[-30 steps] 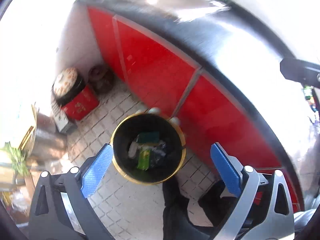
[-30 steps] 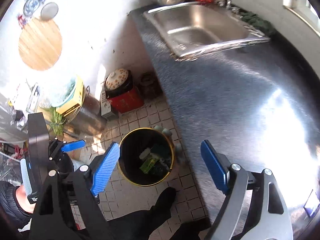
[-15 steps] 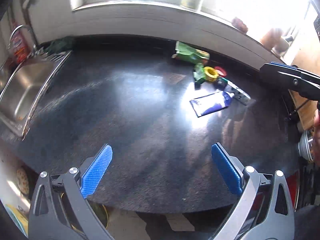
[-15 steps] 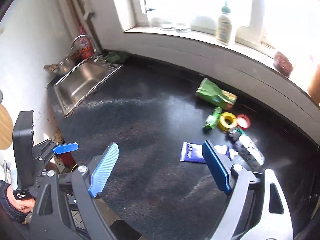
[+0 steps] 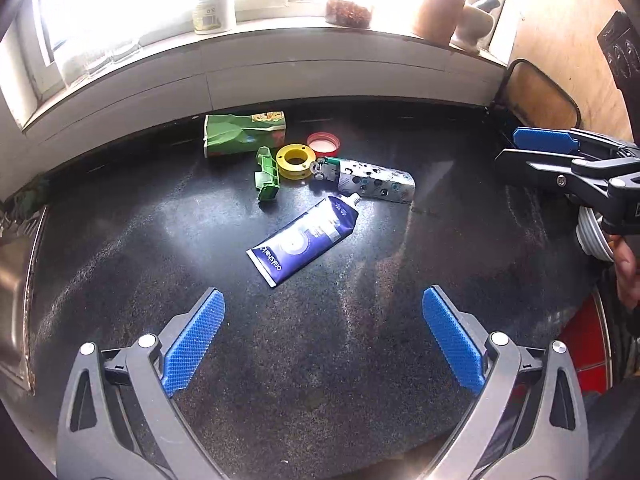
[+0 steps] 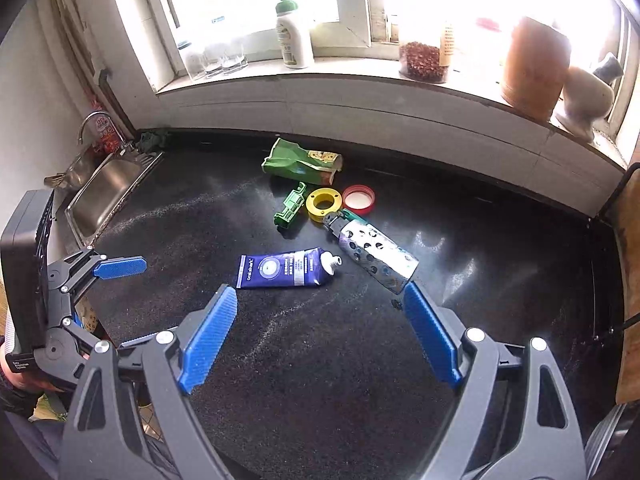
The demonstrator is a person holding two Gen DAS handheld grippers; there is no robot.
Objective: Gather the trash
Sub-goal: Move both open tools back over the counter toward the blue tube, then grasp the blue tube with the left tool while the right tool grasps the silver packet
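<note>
Trash lies on the dark countertop (image 5: 160,264) near the back wall: a blue toothpaste tube (image 5: 304,242) (image 6: 286,273), a silver spotted tube (image 5: 370,186) (image 6: 376,256), a green plastic piece (image 5: 267,180) (image 6: 290,210), a yellow ring (image 5: 295,160) (image 6: 324,204), a red lid (image 5: 323,143) (image 6: 359,199) and a crumpled green carton (image 5: 244,134) (image 6: 302,162). My left gripper (image 5: 320,340) is open and empty, short of the blue tube. My right gripper (image 6: 320,336) is open and empty, just short of both tubes. Each gripper also shows at the edge of the other's view.
A steel sink (image 6: 102,196) is set in the counter at the left. Bottles, jars and a clay pot (image 6: 534,62) stand on the window sill. A wooden board (image 5: 536,94) leans at the right end of the counter.
Both grippers swung up from the bin on the floor to the countertop and have moved closer to the trash pile. Both stay open and empty.
</note>
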